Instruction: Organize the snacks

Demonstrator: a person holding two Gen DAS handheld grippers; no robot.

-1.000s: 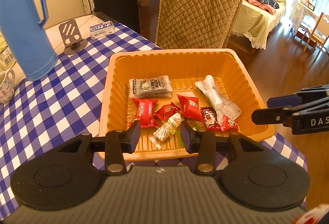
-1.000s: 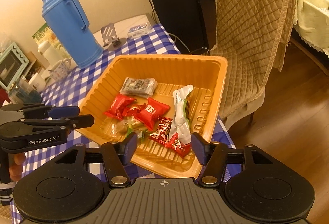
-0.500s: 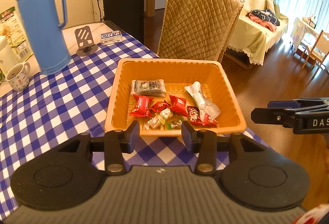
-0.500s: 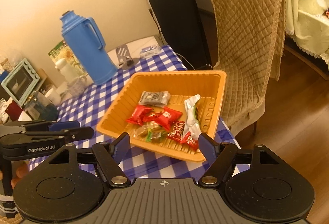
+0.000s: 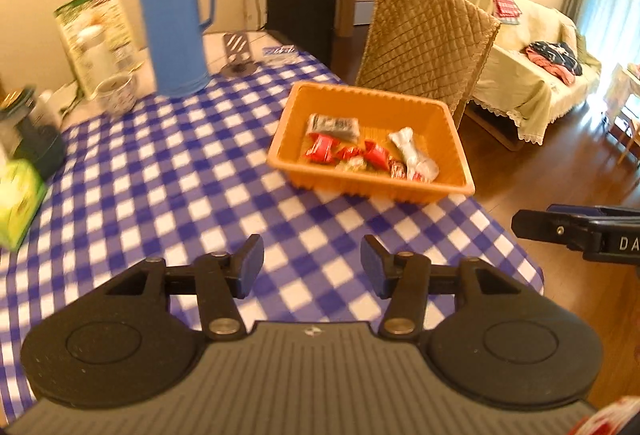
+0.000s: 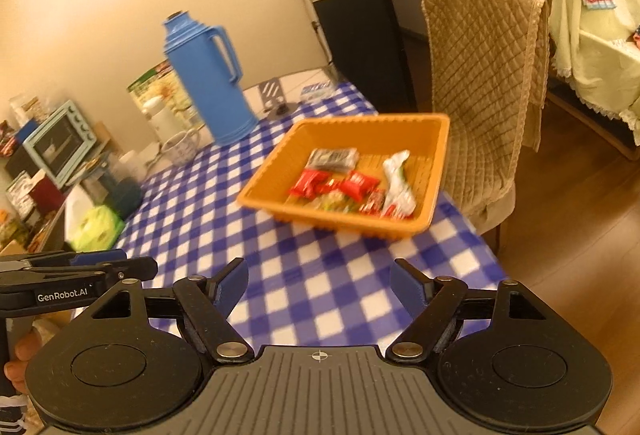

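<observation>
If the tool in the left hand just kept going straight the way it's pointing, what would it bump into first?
Probably the checkered tablecloth, since the open left tool looks angled down over bare cloth. If it skimmed above that, the orange tray of snacks comes next. Depth is hard to judge.

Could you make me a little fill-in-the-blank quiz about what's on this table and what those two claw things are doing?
1. The snacks all lie inside an ____ tray.
2. The tall jug behind the mug is ____ in colour.
3. The left gripper and right gripper both have their jaws ____ and hold nothing.
4. The cloth on the table is checked white and ____.

Missing words: orange; blue; open; blue
</observation>
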